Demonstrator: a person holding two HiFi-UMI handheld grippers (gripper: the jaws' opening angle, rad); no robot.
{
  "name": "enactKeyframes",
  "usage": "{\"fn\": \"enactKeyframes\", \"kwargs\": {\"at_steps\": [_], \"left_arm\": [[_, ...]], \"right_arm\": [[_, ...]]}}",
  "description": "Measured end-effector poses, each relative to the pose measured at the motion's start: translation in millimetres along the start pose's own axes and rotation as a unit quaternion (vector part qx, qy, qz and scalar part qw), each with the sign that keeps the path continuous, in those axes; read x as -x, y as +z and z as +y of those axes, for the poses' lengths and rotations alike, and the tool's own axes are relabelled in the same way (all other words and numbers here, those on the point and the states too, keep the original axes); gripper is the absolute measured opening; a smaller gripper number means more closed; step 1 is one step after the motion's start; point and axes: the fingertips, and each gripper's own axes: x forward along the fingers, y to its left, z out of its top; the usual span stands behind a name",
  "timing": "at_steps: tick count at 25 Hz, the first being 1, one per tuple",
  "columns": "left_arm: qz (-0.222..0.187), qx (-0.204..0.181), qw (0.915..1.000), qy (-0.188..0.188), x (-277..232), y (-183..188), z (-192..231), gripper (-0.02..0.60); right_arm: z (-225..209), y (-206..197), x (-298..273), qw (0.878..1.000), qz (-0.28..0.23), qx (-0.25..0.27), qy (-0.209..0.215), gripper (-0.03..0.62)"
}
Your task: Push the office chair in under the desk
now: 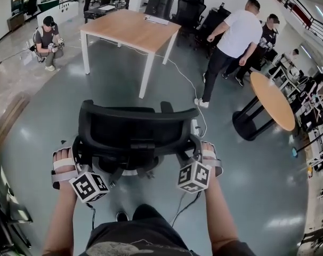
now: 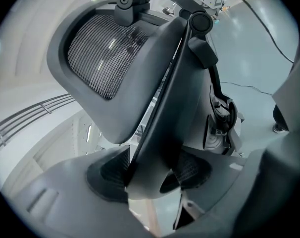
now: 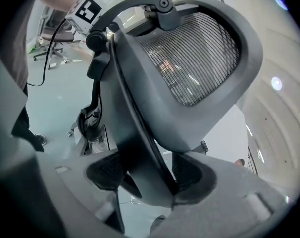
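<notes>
The black office chair (image 1: 132, 129) stands right in front of me on the grey floor, its mesh back towards me. My left gripper (image 1: 79, 154) grips the back's left edge and my right gripper (image 1: 196, 151) grips its right edge. In the left gripper view the pads of the left gripper (image 2: 152, 170) press on the grey frame bar of the chair (image 2: 172, 93). In the right gripper view the right gripper (image 3: 146, 175) clamps the chair's frame (image 3: 140, 133) the same way. The wooden desk (image 1: 130, 28) with white legs stands well ahead, apart from the chair.
A white cable (image 1: 184, 79) runs over the floor from the desk to a power strip (image 1: 195, 127) beside the chair. A round table (image 1: 273, 101) stands at right. A person in a white shirt (image 1: 235, 35) walks at back right; another crouches (image 1: 47, 36) at back left.
</notes>
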Motion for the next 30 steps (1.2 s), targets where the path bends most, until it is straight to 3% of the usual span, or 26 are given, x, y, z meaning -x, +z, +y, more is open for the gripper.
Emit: {"fn": "enactKeyframes", "kwargs": {"at_steps": [16,30], "left_arm": [[0.014,0.016,0.9994,0.027,-82,-24,50,0.275],[0.03,0.02,0.9994,0.001,-190,-52,99,0.275]], "right_arm": [[-36,52,-85,0.999,-0.012,0.028,0.019,0.242],[-72,108,-185,0.999,-0.017,0.035,0.021,0.238]]}}
